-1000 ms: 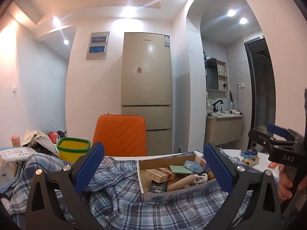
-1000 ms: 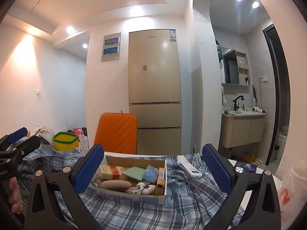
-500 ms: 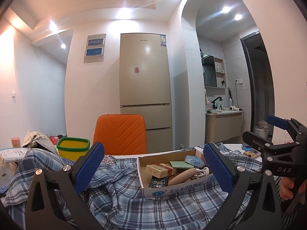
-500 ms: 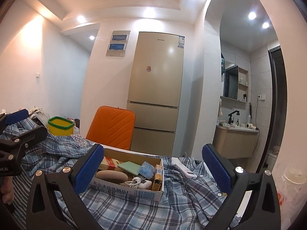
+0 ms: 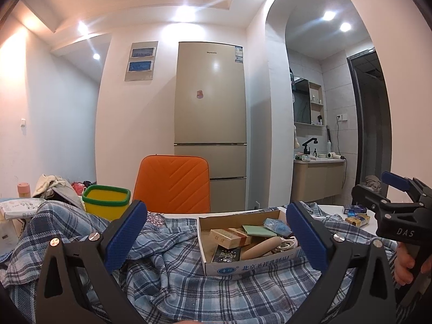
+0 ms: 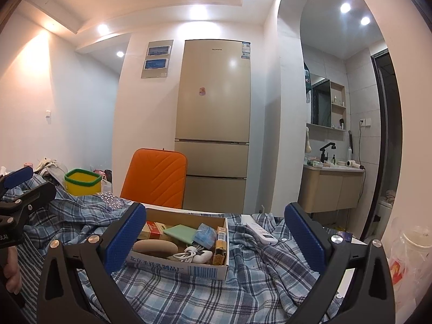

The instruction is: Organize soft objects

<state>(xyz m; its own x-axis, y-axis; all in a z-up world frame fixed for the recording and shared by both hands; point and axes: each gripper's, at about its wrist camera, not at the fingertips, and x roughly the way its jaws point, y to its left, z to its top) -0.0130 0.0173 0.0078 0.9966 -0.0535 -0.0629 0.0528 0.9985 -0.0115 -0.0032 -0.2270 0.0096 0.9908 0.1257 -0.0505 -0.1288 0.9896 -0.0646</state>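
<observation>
A blue plaid cloth (image 5: 167, 270) lies rumpled across the table, spreading from the far left, where it rises in a fold near a yellow tub (image 5: 105, 201) with a green rim, to the right edge. The left gripper (image 5: 216, 236) hangs low over the cloth with its blue-padded fingers wide apart and nothing between them. Behind it stands an orange chair (image 5: 172, 183), and farther back a tall beige fridge (image 5: 210, 113). An open cardboard box (image 6: 186, 266) rests on the cloth, crowded with small packets, a green card and a coiled white cable. The right gripper (image 6: 216, 236) hovers just short of the box, its fingers likewise spread and empty. To the right of the box a white remote (image 6: 260, 233) lies on the plaid. A washbasin cabinet (image 6: 332, 189) stands in the tiled alcove at far right
</observation>
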